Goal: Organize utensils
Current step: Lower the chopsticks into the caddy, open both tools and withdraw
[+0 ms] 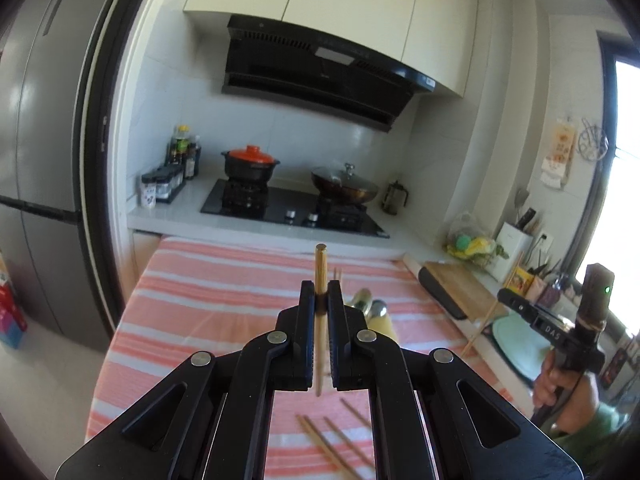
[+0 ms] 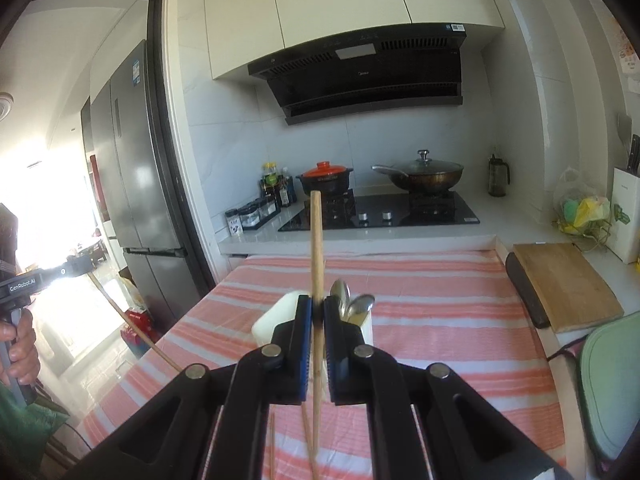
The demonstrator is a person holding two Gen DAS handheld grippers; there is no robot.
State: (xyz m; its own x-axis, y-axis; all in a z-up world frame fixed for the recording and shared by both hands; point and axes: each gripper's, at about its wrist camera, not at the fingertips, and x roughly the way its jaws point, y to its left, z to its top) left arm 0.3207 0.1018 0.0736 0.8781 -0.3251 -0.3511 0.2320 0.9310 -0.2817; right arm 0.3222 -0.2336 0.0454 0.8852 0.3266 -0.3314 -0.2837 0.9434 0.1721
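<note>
My left gripper (image 1: 320, 294) is shut on a wooden chopstick (image 1: 320, 276) that stands nearly upright between its pads. My right gripper (image 2: 317, 307) is shut on another wooden chopstick (image 2: 317, 240), also upright. Both hang above the pink-and-white striped cloth (image 1: 224, 288). A white utensil holder (image 2: 276, 320) with metal spoons (image 2: 346, 300) in it stands just beyond the right gripper; the spoons (image 1: 370, 304) also show past the left gripper. Several loose chopsticks (image 1: 332, 448) lie on the cloth below. Each view shows the other gripper at its edge with its chopstick.
A gas hob (image 2: 384, 212) with a red-lidded clay pot (image 2: 325, 178) and a lidded wok (image 2: 420, 174) lies beyond the cloth. A wooden cutting board (image 2: 560, 284) rests at the right, a fridge (image 1: 44, 160) stands at the left, spice jars (image 1: 164, 184) sit on the counter.
</note>
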